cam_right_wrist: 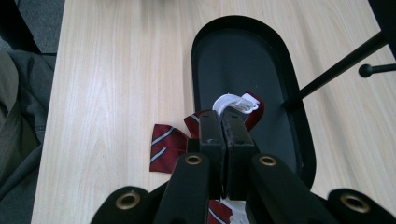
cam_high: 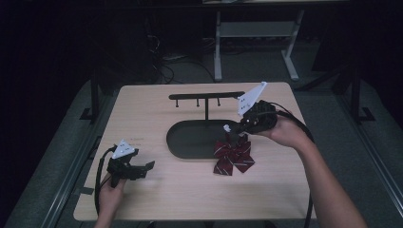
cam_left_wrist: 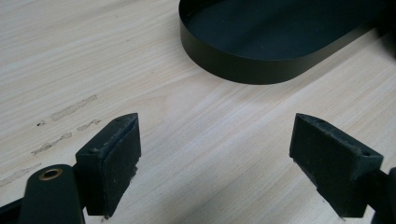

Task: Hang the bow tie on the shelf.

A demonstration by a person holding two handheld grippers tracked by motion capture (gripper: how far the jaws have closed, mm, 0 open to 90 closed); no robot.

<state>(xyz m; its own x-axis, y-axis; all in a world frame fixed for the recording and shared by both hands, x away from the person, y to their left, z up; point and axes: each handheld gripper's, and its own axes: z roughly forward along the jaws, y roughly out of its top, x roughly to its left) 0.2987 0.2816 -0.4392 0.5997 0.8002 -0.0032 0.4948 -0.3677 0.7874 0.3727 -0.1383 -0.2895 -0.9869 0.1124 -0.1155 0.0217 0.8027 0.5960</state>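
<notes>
Pale wooden table point(cam_high: 190, 190), seen from above in a dark room. Near its middle, a black oval tray point(cam_high: 190, 142) with a thin upright post and a crossbar point(cam_high: 204, 96) with small pegs hanging beneath. Just right of the tray's near end, a dark red bow tie point(cam_high: 234, 155) with pale stripes, partly raised, its lower wings on the wood and its top edge meeting the tray's rim.

On the right, a forearm reaching in from the lower corner, hand wrapped round the right gripper point(cam_high: 236, 126), held above the tray's right end with a grey three-cornered plate on top. Jaws pressed tight together, pinching the bow tie's white clip point(cam_right_wrist: 235, 102) and a fold of red cloth. From the right gripper view, clip poking out just past the jaw tips over the tray floor, striped wings hanging below and to the left of the jaws.

At the near left of the table, left gripper point(cam_high: 142, 167) held low in a hand, well apart from the bow tie. Jaws spread wide with bare wood between them. From the left gripper view, rounded end of the tray ahead and a few faint scuff marks point(cam_left_wrist: 65, 123) on the table to the left.
</notes>
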